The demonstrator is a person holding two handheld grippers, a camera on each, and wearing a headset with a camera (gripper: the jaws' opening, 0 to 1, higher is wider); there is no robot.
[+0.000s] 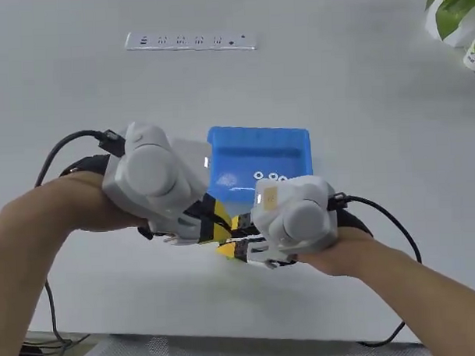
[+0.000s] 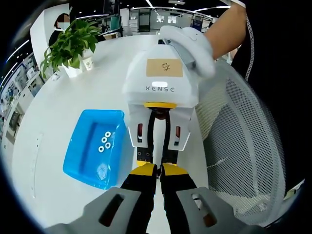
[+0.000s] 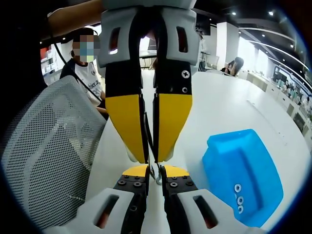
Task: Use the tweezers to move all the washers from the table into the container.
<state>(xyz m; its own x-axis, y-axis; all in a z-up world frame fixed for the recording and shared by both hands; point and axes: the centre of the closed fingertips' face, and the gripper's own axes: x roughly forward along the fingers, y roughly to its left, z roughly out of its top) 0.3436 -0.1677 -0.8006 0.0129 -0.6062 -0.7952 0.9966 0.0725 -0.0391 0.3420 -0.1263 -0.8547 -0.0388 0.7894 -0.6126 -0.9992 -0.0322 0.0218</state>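
- Head view, left claw (image 1: 215, 219): white housing in my left hand, with yellow-padded jaws turned inward. I judge I hold it so to meet the other claw tip to tip above the white surface (image 1: 359, 95).
- Head view, right claw (image 1: 251, 246): white housing in my right hand, its tips just beside the left one's. The housings hide how either pair of jaws stands here.
- Head view, blue rectangular plastic container (image 1: 260, 142): just behind both claws, open side up. Small white ring washers (image 1: 272, 177) lie in a row on its floor. The claws face each other rather than the container, so I judge this a regrip or hand-over of the tool, not a drop.
- Head view, white power strip (image 1: 190, 41) and green potted plant (image 1: 450, 6): at the far edge, well apart from the work.
- Left gripper view, left claw (image 2: 159, 169): jaws drawn close with a narrow slit between. I cannot tell whether they pinch anything.
- Left gripper view, right claw (image 2: 156, 157): points straight back at mine, tips touching or nearly so.
- Left gripper view, container (image 2: 80, 161): off to one side, with four washers (image 2: 105, 141) inside. A white mesh chair back (image 2: 243, 146) is on the other side.
- Right gripper view, right claw (image 3: 156, 171): jaws together on thin metal tweezers (image 3: 157, 178), a sliver of which shows between the tips. I judge it is pinched low to keep it steady.
- Right gripper view, left claw (image 3: 152, 157): long yellow pads (image 3: 127, 126) close together, aimed down at that sliver.
- Right gripper view, container (image 3: 253, 156): beside the claws, with washers (image 3: 238, 195) already inside. I judge the task well along.
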